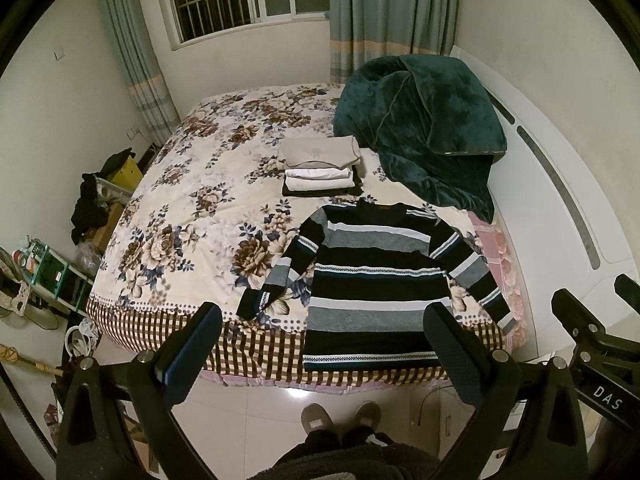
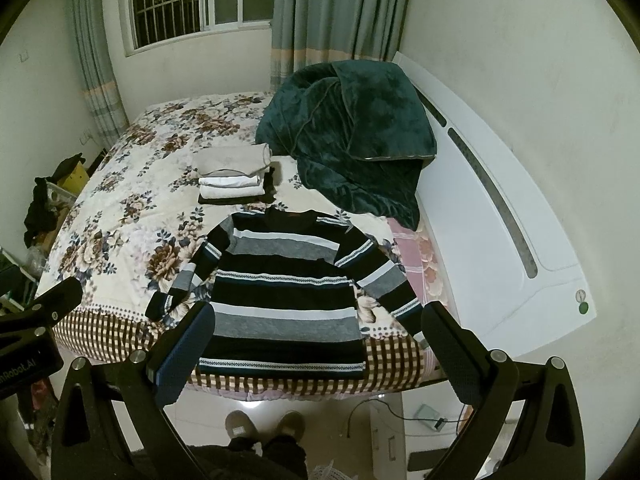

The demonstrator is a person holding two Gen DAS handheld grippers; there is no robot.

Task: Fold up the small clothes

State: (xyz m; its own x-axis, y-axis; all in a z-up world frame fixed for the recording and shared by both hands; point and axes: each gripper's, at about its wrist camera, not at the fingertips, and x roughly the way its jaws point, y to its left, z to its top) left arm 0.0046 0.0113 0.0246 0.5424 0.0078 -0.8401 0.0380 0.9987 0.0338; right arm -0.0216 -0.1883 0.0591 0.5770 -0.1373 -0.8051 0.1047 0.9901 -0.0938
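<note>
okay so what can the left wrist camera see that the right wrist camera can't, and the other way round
Only the left wrist view shows the green rack of small items on the floor left of the bed, and the right tool at its right edge. Only the right wrist view shows the round green sticker on the white headboard, and the left tool at its left edge. Both show the striped sweater spread flat on the floral bedspread, the stack of folded clothes behind it, and the teal blanket. Each view's own tool is open and holds nothing.

One striped sweater (image 1: pixel 372 276), one stack of folded clothes (image 1: pixel 320 168), one green blanket (image 1: pixel 420 128), two slippers (image 1: pixel 340 420).
</note>
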